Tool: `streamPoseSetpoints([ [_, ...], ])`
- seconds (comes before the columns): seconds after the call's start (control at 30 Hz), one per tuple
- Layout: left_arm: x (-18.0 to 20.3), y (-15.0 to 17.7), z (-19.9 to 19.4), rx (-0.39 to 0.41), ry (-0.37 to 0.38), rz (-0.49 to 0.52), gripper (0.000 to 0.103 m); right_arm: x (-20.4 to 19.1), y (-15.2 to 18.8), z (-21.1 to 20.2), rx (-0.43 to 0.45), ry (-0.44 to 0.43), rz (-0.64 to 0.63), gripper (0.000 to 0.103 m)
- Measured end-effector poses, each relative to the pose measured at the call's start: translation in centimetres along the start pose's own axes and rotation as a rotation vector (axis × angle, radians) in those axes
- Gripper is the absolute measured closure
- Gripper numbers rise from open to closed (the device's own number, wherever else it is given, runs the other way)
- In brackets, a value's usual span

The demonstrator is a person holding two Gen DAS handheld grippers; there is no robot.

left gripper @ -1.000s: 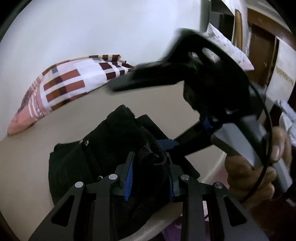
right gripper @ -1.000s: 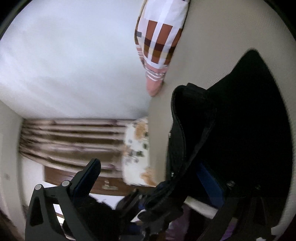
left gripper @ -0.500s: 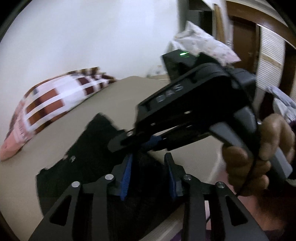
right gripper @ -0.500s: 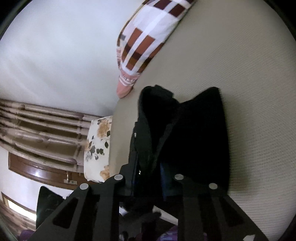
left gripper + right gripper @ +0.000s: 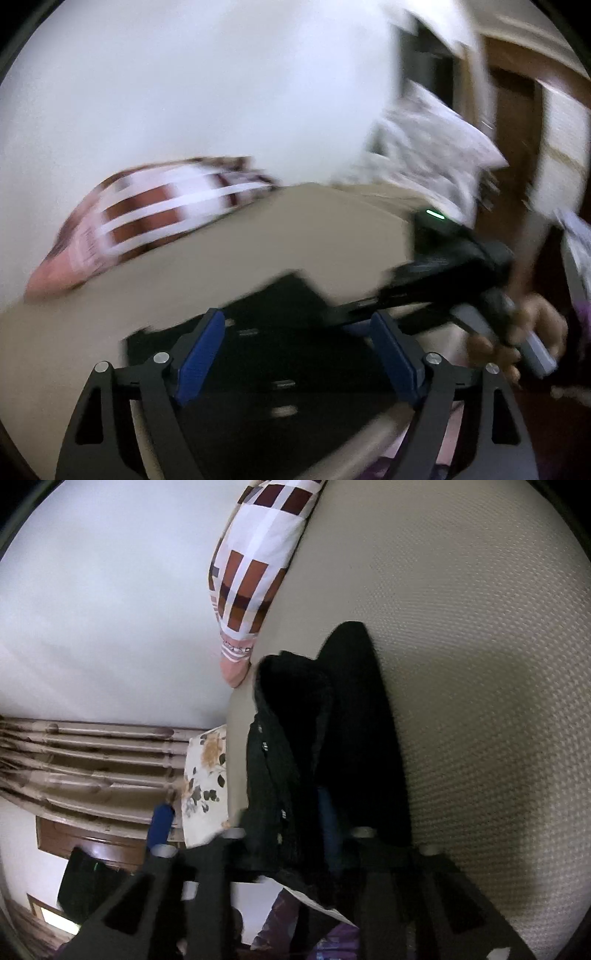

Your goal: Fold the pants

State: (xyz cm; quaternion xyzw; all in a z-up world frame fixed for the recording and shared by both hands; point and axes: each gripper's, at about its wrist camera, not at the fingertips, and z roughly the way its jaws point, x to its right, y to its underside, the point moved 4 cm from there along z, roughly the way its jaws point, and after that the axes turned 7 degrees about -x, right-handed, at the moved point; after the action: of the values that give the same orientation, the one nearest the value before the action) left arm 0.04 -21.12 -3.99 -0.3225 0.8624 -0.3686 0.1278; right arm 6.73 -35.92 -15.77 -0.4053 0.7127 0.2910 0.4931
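The black pants [image 5: 332, 746] lie bunched near the edge of the beige bed [image 5: 480, 664]: soft, limp denim-like cloth that sags wherever I lift it. My left gripper [image 5: 295, 354] has just been opening and stands apart above the cloth, pinching nothing. My right gripper [image 5: 243, 823] has also been opening, the waistband fold between its fingers, seemingly loose. I'd grip at the thick waistband seam.
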Motion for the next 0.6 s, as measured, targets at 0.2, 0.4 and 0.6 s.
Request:
streamPoseSetpoints([
  [0.2,-10.3,3.2,-0.7,-0.061,-0.157,-0.256,0.021,-1.0,-0.8,2.2,-0.019,0.021,-0.007,0.033],
  [0.4,-14.1,7.4,-0.3,-0.149,-0.236,-0.333,0.021,-2.1,-0.4,4.8,-0.083,0.251,-0.145,0.083],
  [0.6,-14.0,8.1,-0.2,-0.159,-0.217,-0.359,0.022,-3.7,0.7,3.1,-0.042,0.234,-0.184,0.089],
])
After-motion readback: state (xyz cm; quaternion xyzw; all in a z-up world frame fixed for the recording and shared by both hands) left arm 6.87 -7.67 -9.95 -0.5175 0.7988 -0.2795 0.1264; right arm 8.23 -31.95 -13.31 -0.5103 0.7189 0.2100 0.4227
